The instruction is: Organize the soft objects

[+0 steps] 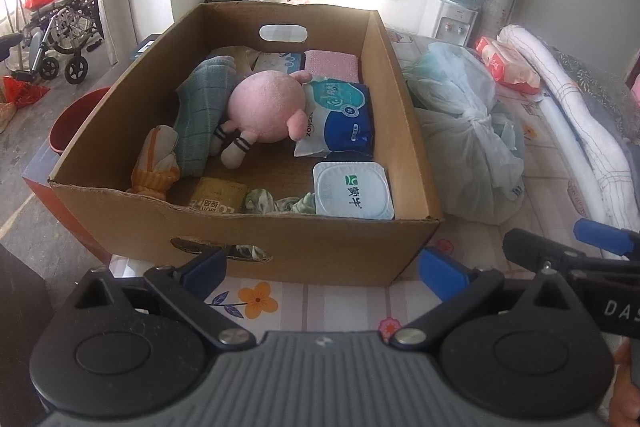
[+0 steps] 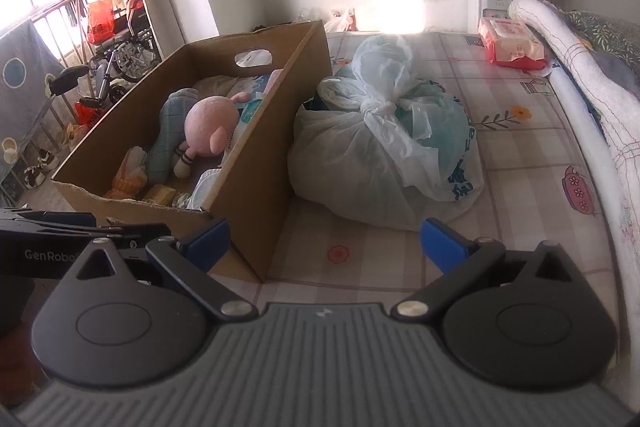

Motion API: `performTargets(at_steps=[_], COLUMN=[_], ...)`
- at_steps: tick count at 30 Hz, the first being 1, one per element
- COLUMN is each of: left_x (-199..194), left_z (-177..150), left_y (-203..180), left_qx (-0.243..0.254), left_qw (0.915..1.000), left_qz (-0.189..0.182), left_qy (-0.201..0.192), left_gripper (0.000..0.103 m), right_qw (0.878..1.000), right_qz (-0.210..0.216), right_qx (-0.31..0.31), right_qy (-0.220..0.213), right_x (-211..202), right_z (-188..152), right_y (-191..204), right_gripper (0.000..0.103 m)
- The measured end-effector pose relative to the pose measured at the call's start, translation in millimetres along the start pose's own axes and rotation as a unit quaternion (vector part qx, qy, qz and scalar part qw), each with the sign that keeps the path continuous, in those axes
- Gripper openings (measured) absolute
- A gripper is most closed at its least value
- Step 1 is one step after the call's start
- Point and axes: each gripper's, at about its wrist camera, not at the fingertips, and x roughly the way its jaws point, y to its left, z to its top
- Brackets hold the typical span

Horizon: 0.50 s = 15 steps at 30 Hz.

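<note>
**Both grippers empty, the tied bag nearer my right**

My left gripper [image 1: 323, 269] hung with its fingers spread wide and nothing between them, squared up to the near wall of the cardboard box [image 1: 304, 247]. My right gripper [image 2: 324, 241] was just as released and just as empty, hovering over the patterned bed cover [image 2: 520, 163].

The box already held a pink plush toy [image 1: 266, 109], a teal checked cloth [image 1: 202, 115], a blue tissue pack [image 1: 340, 119], a pink folded cloth [image 1: 331, 65] and a white tub [image 1: 352, 193] in its near right corner. Outside it, touching or just beside its right wall, lay the knotted plastic bag [image 2: 384, 155], which I judged to be the soft thing left to deal with. It sat ahead of my right fingers and a little to their right, its bulk running away from me with the knot on top. My right hand was clearly the nearer one; from the left the bag lay off past the box corner.

I could not make out what the bag contained, and the box wall hid much of the box's floor in the right view. The red wipes pack [image 2: 512, 45] stayed well apart, by the rolled quilt [image 2: 568, 39].
</note>
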Motion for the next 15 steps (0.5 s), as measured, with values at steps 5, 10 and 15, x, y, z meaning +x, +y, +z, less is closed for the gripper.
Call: performTargets(at_steps=[5,10,15], left_x=[5.0,11.9,15.9], left_z=[-1.9,-2.0,-2.0], left_y=[-0.2,0.5,1.7], left_qx=[0.006,0.006,0.006], left_qw=[0.9999,0.9996,0.9994], left_qz=[0.012,0.018,0.022], left_qy=[0.01,0.021,0.027], left_gripper=[0.103,0.103,0.102], right_qw=[1.0,1.0,0.999], right_qz=[-0.007,-0.007,-0.006], right_qx=[-0.006,-0.006,-0.005], right_qy=[0.013,0.025,0.033], right_x=[7.3,16.3,23.7], right_z=[-2.3,-4.2,-4.4], right_y=[1.6,0.6,1.0], right_gripper=[0.102,0.102,0.102])
